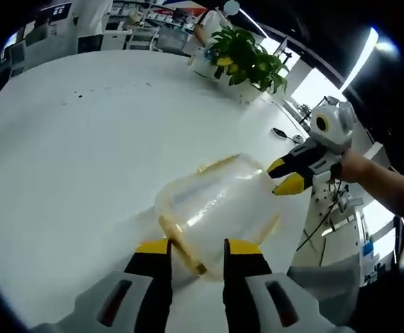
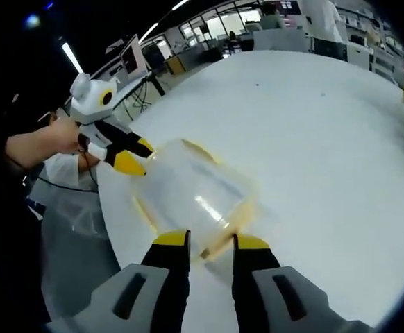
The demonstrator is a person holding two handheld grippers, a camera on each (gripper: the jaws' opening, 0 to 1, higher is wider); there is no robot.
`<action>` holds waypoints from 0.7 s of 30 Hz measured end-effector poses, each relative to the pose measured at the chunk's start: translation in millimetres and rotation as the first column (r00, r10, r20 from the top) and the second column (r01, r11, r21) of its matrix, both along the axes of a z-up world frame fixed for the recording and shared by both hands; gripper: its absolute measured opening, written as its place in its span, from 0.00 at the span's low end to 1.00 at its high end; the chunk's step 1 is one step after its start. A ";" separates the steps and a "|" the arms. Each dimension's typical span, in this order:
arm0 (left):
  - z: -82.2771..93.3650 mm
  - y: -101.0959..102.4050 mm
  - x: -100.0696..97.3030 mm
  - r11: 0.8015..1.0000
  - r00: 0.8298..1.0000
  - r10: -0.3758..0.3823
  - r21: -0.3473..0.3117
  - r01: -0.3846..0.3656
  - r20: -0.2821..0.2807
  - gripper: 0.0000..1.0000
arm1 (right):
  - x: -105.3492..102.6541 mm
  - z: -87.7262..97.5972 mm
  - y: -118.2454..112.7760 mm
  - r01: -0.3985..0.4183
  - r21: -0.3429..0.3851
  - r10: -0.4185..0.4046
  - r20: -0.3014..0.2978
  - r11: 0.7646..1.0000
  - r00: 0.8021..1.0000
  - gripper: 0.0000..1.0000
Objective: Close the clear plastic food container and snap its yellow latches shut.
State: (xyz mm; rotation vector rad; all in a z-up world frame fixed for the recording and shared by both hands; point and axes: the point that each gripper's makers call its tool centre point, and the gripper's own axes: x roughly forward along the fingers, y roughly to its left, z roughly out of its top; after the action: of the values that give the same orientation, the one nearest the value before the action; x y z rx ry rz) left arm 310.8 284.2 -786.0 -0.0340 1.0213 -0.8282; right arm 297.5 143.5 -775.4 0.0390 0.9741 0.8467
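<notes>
Left gripper view: clear plastic food container [image 1: 219, 205] with yellow latches [image 1: 181, 243], lying on the white table [image 1: 70, 159] just beyond the left tongs [image 1: 196, 248]. The left tongs stand parted, yellow-tipped jaws on either side of the near latch; contact cannot be told. Right tongs [image 1: 289, 177] at 3 o'clock, held by a hand [image 1: 355, 165], tips at the container's far edge, jaws slightly apart. Potted plant [image 1: 247, 59] at 1 o'clock on the table.

Right gripper view: container [image 2: 195, 191] on the table [image 2: 313, 139], near the table's edge. Right tongs [image 2: 211, 243] parted, jaws flanking a latch [image 2: 219, 243] at the container's near rim. Left tongs [image 2: 129, 156] at 10 o'clock, tips at the container's far side.
</notes>
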 end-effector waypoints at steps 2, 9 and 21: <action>2.9 4.7 -0.6 1.000 1.000 0.015 0.000 -0.015 -0.004 0.21 | -0.1 0.2 -0.1 0.010 0.004 -0.010 -0.008 1.000 1.000 0.19; 2.4 4.7 1.6 0.999 0.999 0.040 -0.019 -0.040 -0.007 0.22 | -1.4 -0.3 0.2 0.020 -0.003 -0.020 -0.023 1.000 1.000 0.20; 3.4 3.9 2.4 0.998 0.998 0.064 -0.024 -0.063 0.016 0.23 | -6.1 -1.6 1.2 0.011 -0.053 -0.012 -0.018 0.999 1.000 0.21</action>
State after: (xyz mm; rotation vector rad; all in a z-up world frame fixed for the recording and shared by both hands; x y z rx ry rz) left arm 313.2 288.2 -782.6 -0.0794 0.9896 -0.7816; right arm 291.4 144.7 -777.1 0.0070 1.0119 0.8110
